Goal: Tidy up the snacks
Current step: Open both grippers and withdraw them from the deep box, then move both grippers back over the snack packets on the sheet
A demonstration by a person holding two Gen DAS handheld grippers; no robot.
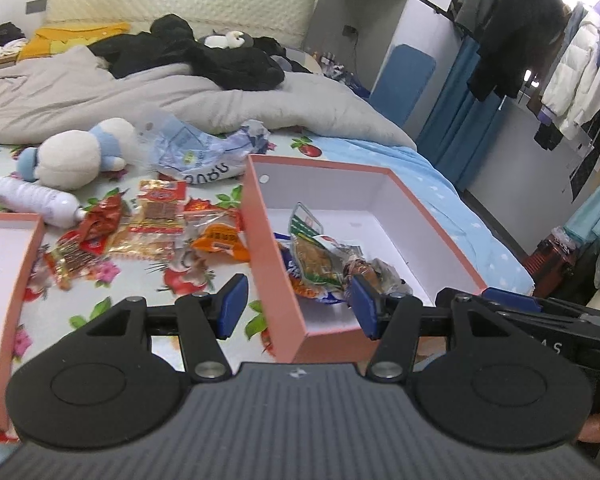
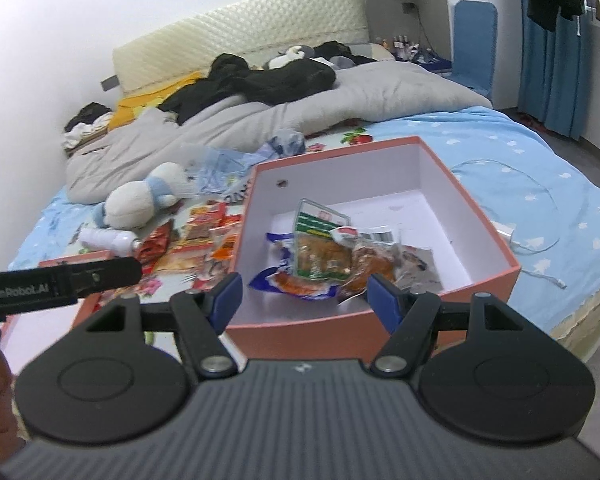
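Pink box (image 2: 380, 334) long axis toward headboard, snack packets (image 2: 324, 256) inside, both grippers empty, fingers apart

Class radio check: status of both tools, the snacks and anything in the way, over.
Left tool open, empty; right tool open, empty. Few snack packets in pink box; loose packets outside on bed. Plush toy, white bottle beside loose pile.

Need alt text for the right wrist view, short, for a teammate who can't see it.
An open pink box on a bed holds a few snack packets; the right gripper hangs open and empty before it. More loose snacks, a plush toy and a bottle lie left.
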